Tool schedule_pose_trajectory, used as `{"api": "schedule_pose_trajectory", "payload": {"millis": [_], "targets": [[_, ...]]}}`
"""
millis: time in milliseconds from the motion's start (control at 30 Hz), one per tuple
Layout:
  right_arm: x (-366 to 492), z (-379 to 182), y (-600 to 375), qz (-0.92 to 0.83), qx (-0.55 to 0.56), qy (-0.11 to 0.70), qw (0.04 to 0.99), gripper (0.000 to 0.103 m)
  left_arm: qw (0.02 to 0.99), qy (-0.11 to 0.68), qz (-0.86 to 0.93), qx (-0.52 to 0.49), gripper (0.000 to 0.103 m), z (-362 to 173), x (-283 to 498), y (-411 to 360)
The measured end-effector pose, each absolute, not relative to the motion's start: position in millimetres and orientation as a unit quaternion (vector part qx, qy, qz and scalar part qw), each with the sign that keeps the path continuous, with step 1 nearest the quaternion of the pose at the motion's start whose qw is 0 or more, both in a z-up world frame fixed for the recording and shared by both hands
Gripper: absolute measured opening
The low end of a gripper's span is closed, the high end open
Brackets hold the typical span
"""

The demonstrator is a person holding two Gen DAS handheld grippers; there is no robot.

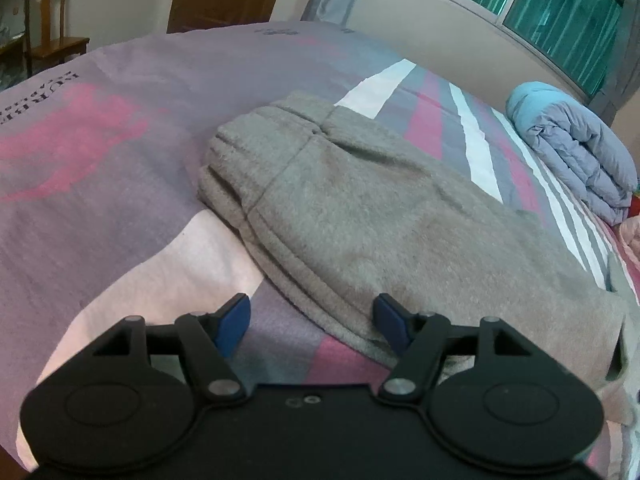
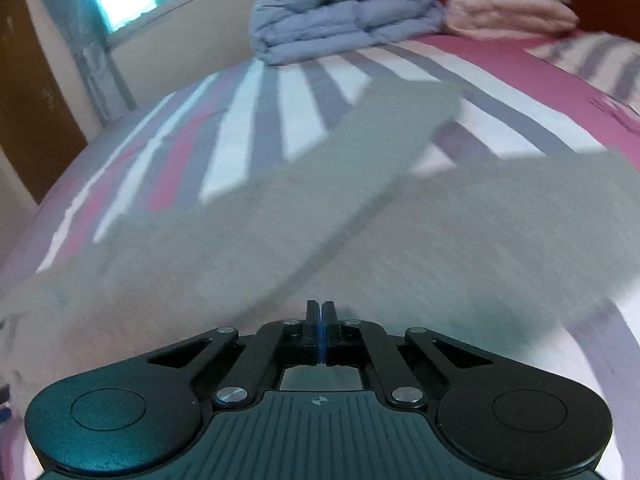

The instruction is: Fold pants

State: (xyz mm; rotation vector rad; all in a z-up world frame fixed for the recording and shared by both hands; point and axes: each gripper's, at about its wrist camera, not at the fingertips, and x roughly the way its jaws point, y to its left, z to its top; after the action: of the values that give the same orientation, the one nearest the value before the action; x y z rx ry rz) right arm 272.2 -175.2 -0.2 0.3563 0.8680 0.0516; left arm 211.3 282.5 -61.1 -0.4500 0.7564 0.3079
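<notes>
Left claw spread at the waistband edge, right claw pressed together over the legs.

Your left gripper point(image 1: 312, 320) hangs apart, one pad on the grey fleece pants point(image 1: 360, 216), which run toward one o'clock on the striped pink-and-grey bedsheet point(image 1: 100, 208). Your right gripper point(image 2: 319, 320) is closed, apparently empty. Pinch both layers squarely. One pair of pants, two legs, one folded blue quilt point(image 1: 576, 148).
</notes>
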Motion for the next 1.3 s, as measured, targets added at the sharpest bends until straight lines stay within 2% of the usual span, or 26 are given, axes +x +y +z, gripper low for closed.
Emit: {"api": "schedule_pose_trajectory", "payload": {"millis": [67, 100, 133, 167, 267, 333, 467, 500, 533, 733, 767, 800, 867, 967, 1000, 1100, 1200, 1300], "targets": [[259.3, 9.9, -179.6, 0.024, 0.197, 0.392, 0.898, 0.003, 0.894, 0.363, 0.152, -0.214, 0.063, -61.5, 209.7, 280.2], [263.6, 15.3, -175.8, 0.023, 0.197, 0.39, 0.899, 0.029, 0.894, 0.363, 0.153, -0.213, 0.063, -61.2, 208.8, 279.6], [268.5, 20.4, -170.3, 0.032, 0.2, 0.388, 0.899, 0.065, 0.894, 0.362, 0.153, -0.214, 0.063, -61.0, 208.3, 279.4], [272.6, 25.9, -164.5, 0.044, 0.203, 0.376, 0.903, 0.069, 0.894, 0.362, 0.151, -0.217, 0.063, -61.1, 207.6, 280.5], [295.5, 40.4, -134.5, 0.058, 0.151, 0.364, 0.917, 0.068, 0.893, 0.36, 0.144, -0.226, 0.063, -61.3, 205.5, 282.7], [316.1, 39.4, -113.0, 0.055, 0.114, 0.388, 0.913, 0.052, 0.893, 0.36, 0.142, -0.229, 0.063, -61.6, 204.9, 284.2], [354.1, 14.6, -76.2, 0.033, 0.019, 0.474, 0.88, 0.05, 0.892, 0.361, 0.141, -0.232, 0.063, -61.9, 205.0, 285.9], [355.7, 9.9, -73.7, 0.029, 0.001, 0.476, 0.879, 0.042, 0.892, 0.361, 0.139, -0.233, 0.063, -61.8, 204.6, 286.7], [355.1, 8.2, -75.4, 0.025, -0.003, 0.475, 0.88, 0.006, 0.892, 0.361, 0.138, -0.235, 0.063, -61.7, 204.2, 287.8], [290.8, 28.7, -143.3, 0.022, 0.099, 0.434, 0.895, 0.007, 0.896, 0.354, 0.13, -0.235, 0.064, -63.5, 200.3, 288.9], [275.4, 23.3, -154.5, 0.014, 0.118, 0.437, 0.892, 0.006, 0.896, 0.353, 0.131, -0.234, 0.063, -63.8, 199.9, 288.3], [261.9, 15.4, -161.6, -0.003, 0.127, 0.441, 0.888, 0.0, 0.897, 0.353, 0.131, -0.233, 0.063, -63.7, 199.9, 287.8], [243.9, -8.7, -182.9, -0.008, 0.155, 0.459, 0.875, 0.0, 0.896, 0.357, 0.132, -0.229, 0.063, -62.4, 201.3, 287.6], [229.9, 11.4, -203.8, -0.002, 0.193, 0.406, 0.893, 0.001, 0.894, 0.36, 0.144, -0.223, 0.063, -54.2, 201.7, 284.4], [229.0, 21.0, -205.6, -0.001, 0.186, 0.387, 0.903, 0.006, 0.895, 0.359, 0.151, -0.216, 0.062, -52.0, 201.9, 280.7], [248.9, 44.5, -202.7, 0.014, 0.159, 0.364, 0.918, 0.062, 0.897, 0.357, 0.167, -0.2, 0.063, -51.8, 203.5, 270.1], [277.6, 56.4, -178.4, 0.029, 0.084, 0.347, 0.934, 0.063, 0.894, 0.354, 0.167, -0.217, 0.066, -57.5, 202.9, 274.4], [321.5, 42.9, -154.0, 0.031, -0.006, 0.39, 0.92, 0.044, 0.893, 0.356, 0.16, -0.223, 0.066, -58.8, 203.3, 278.9]]}}
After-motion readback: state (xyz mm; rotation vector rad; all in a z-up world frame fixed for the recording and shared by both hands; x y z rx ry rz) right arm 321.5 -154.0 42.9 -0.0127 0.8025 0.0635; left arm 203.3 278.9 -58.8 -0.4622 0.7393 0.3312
